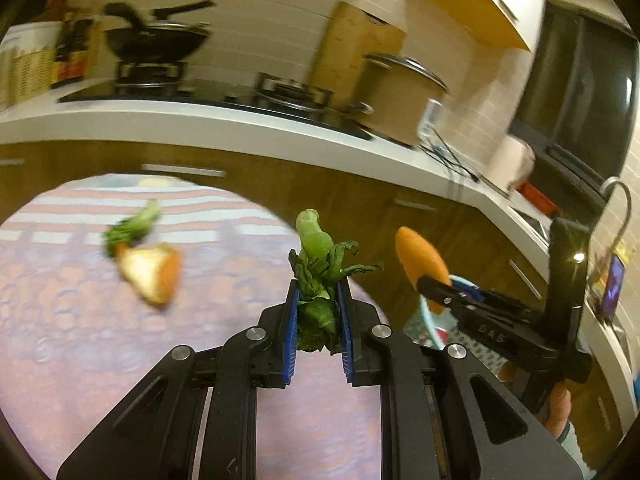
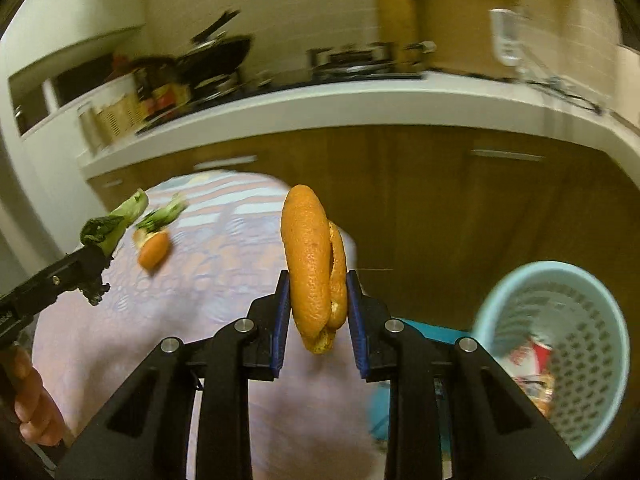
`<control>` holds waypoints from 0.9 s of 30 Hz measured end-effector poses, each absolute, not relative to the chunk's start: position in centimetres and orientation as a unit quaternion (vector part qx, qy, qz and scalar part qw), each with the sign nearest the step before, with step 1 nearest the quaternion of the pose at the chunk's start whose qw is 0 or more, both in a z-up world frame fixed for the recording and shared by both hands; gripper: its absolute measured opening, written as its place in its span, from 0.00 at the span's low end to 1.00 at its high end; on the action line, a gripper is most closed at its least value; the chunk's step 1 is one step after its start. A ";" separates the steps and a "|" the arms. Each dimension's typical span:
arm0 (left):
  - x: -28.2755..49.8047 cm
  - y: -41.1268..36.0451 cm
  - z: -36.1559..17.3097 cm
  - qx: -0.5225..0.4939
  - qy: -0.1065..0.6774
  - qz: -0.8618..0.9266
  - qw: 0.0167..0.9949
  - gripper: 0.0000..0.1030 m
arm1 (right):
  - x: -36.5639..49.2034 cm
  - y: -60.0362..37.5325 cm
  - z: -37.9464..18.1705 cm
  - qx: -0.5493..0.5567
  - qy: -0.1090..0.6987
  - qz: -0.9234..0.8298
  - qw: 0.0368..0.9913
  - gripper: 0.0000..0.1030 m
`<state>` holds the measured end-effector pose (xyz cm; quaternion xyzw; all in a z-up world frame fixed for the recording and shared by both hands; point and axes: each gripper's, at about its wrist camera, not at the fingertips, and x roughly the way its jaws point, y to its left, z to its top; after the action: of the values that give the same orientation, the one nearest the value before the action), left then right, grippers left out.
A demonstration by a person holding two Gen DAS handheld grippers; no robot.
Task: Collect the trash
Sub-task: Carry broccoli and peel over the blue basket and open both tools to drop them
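- Left wrist view: the left gripper (image 1: 318, 312) pinches a wilted bok choy scrap (image 1: 318, 276) between its blue pads; the pale green stalk sticks up past the fingertips and dark limp leaves curl out to the right.
- Right wrist view: the right gripper (image 2: 318, 312) is clamped on a folded orange peel (image 2: 314, 268), pitted skin outward, which stands upright above the pads and hangs a little below them.
- On the round table (image 1: 80, 360) with a pink patterned cloth lie another leafy scrap (image 1: 134, 226) and, touching it, a second piece of orange peel (image 1: 154, 272), well apart from both grippers.
- A light blue perforated waste basket (image 2: 560, 360) stands off the table's edge, to the right of the right gripper, with wrappers inside.
- Between table and wooden cabinets (image 2: 440, 220) the gap is open.
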<state>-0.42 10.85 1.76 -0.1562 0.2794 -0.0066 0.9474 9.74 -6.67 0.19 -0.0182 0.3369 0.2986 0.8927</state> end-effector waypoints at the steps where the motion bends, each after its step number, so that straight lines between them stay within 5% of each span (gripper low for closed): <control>1: 0.2 10.0 1.8 -0.151 0.283 -0.014 0.947 0.15 | 9.7 -8.2 0.5 -0.016 0.332 0.287 0.898 0.23; 15: 8.9 -4.8 2.1 -0.061 0.319 -0.130 0.937 0.15 | 11.7 -22.9 0.4 0.016 0.319 0.157 0.934 0.23; 27: 14.4 -13.6 -1.7 -0.033 0.370 -0.182 0.911 0.16 | 14.9 -29.7 -4.5 0.050 0.391 0.088 0.915 0.23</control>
<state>14.35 -13.55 -1.73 -0.0329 0.3699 -0.1815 0.9106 14.91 -29.71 -4.51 0.0497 0.3907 0.0879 0.9150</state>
